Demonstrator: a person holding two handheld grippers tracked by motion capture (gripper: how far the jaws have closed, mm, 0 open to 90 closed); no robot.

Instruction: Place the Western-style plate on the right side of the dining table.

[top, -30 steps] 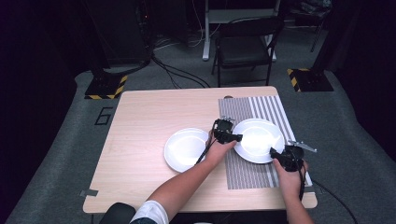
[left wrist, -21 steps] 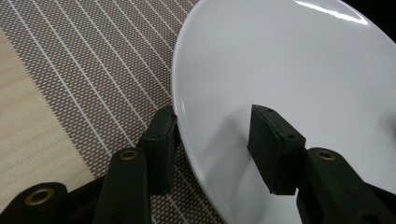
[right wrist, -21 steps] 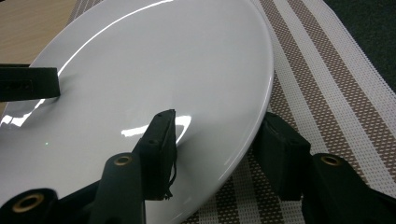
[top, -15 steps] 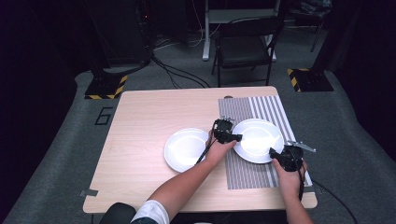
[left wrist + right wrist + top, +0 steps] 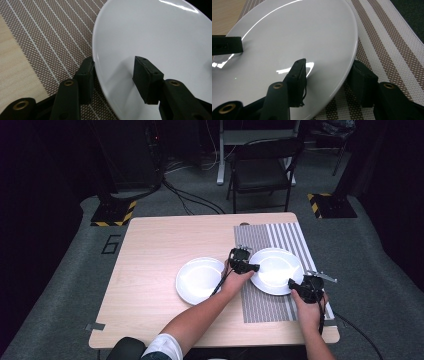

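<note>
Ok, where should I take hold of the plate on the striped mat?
By its thin raised rim, from opposite sides: left gripper at the plate edge nearest the other plate, right gripper at the near right edge, one finger over, one under.

Dim lab or studio, grey carpet (image 5: 60,285), floor cables (image 5: 190,202), hazard-striped stand bases (image 5: 112,215), folding chair (image 5: 262,170)
</note>
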